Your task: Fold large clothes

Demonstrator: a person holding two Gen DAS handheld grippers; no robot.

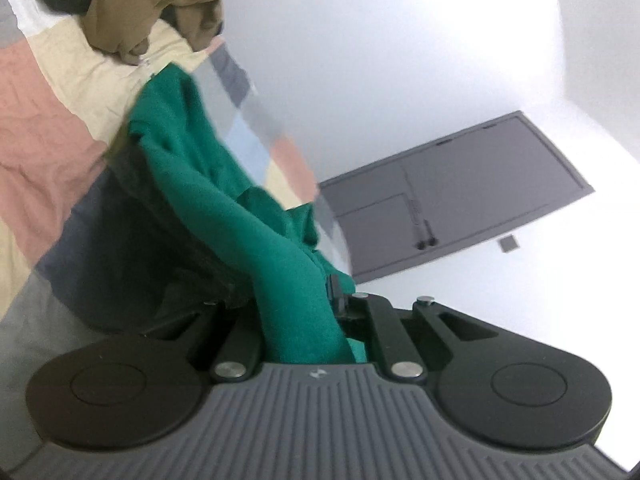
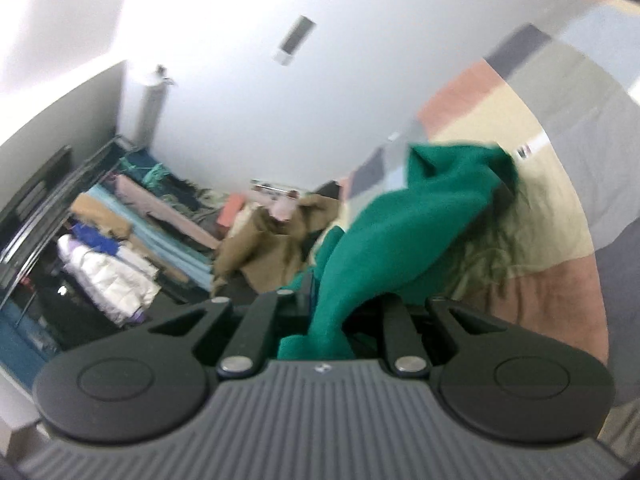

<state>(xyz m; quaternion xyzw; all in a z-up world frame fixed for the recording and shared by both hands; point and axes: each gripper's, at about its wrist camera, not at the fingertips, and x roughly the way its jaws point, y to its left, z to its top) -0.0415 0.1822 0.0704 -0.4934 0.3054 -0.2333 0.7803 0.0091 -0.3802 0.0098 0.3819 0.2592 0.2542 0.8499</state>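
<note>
Green garment (image 1: 240, 208) hangs bunched between both tools, one end in each; the left tool (image 1: 304, 320) has its jaws drawn together and clamped on a thick fold of the cloth, which rises from between the fingers and stretches up and away over the bed (image 1: 44, 120); the right tool (image 2: 328, 320) is likewise clamped on the other end (image 2: 400, 232), the cloth twisting out of the jaws into a loose, blurred bundle. Below the garment lies a patchwork bedcover of pink, cream, grey and dark blue squares — the garment is lifted clear of most of it, though its far edge in the left view sits near the cream patch. A brown garment (image 1: 148, 4) lies crumpled further along the bed; beyond it, in the right view, a heap of mixed clothes (image 2: 120, 248) fills the corner — among them a white padded jacket (image 2: 108, 268). A grey door (image 1: 460, 196) shows in the white wall.
</note>
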